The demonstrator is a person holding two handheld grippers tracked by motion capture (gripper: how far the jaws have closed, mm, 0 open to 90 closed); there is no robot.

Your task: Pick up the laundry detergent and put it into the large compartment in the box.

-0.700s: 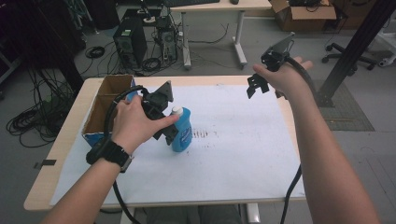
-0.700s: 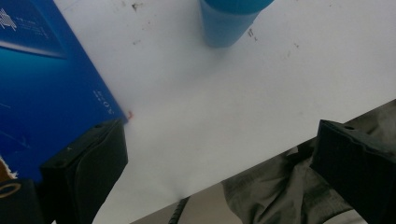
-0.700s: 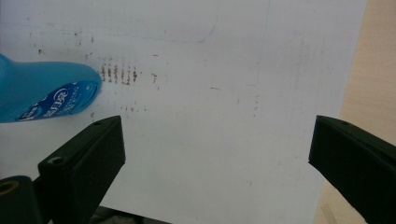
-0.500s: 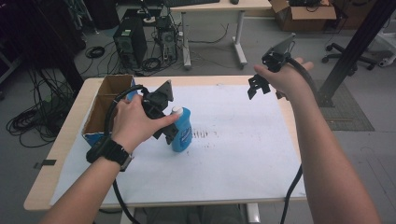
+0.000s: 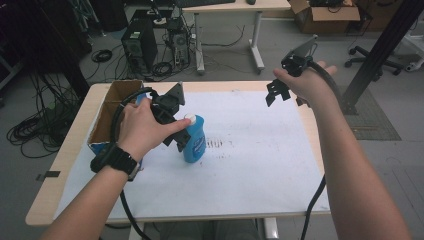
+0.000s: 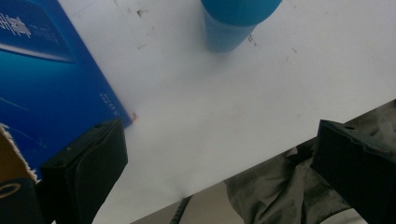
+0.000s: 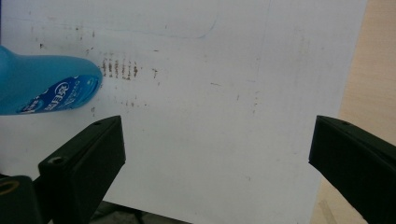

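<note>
A blue bottle point(image 5: 194, 139) with a white cap stands upright on the white sheet point(image 5: 250, 150), left of the middle. My left gripper point(image 5: 176, 131) hangs just left of it, close to the cap, jaws wide apart. In the left gripper view the bottle's base point(image 6: 233, 23) lies beyond the open left gripper point(image 6: 219, 163), with nothing between the jaws. My right gripper point(image 5: 277, 92) is held in the air over the table's far right, also open. The right gripper view looks down past the right gripper point(image 7: 217, 158) at the bottle point(image 7: 46, 86) and the bare sheet.
An open cardboard box point(image 5: 102, 117) with a blue side point(image 6: 46, 79) sits at the table's left edge, right behind my left hand. Faint dark marks point(image 5: 215, 144) stain the sheet beside the bottle. Bare wood point(image 7: 373, 70) borders the sheet on the right.
</note>
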